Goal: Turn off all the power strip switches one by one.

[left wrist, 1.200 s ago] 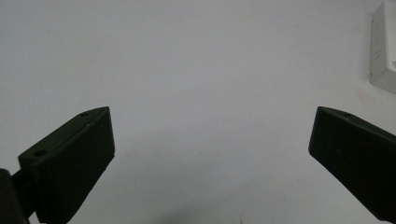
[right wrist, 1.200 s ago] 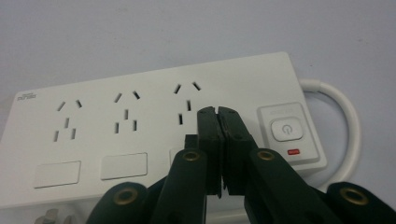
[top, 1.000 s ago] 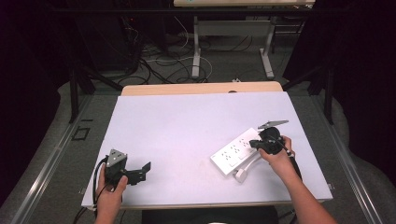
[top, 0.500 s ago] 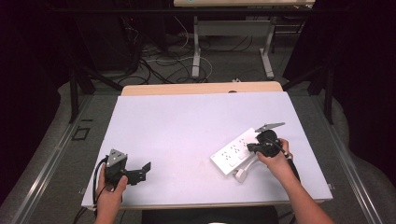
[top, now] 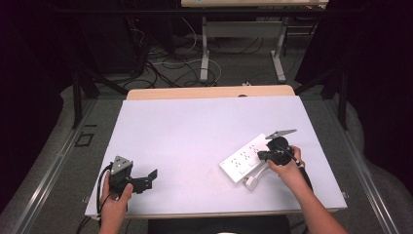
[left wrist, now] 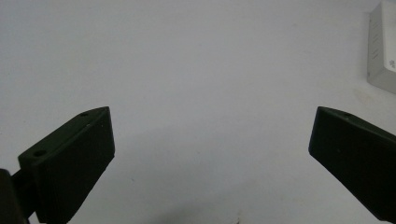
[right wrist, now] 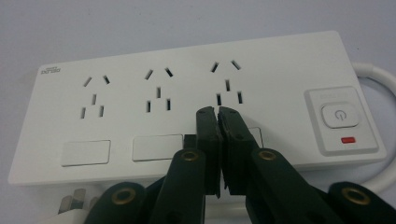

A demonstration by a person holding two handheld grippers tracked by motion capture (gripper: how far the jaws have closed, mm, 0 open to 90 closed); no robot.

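Power strip (top: 245,160) lies flat at the bench's (top: 195,131) right-front, cord (right wrist: 373,74) and plug (top: 251,182) alongside. Right claw (right wrist: 217,113) pinched together, empty, over its face. Left claw (left wrist: 210,140) wide apart, well clear. Likely rigid, light, slick plastic: grip across long edges, not the cord.

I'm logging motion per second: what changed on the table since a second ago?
The right tool eased slightly toward the person over the power strip, jaws shut above its sockets. The strip, its plug and the open left tool stayed put.
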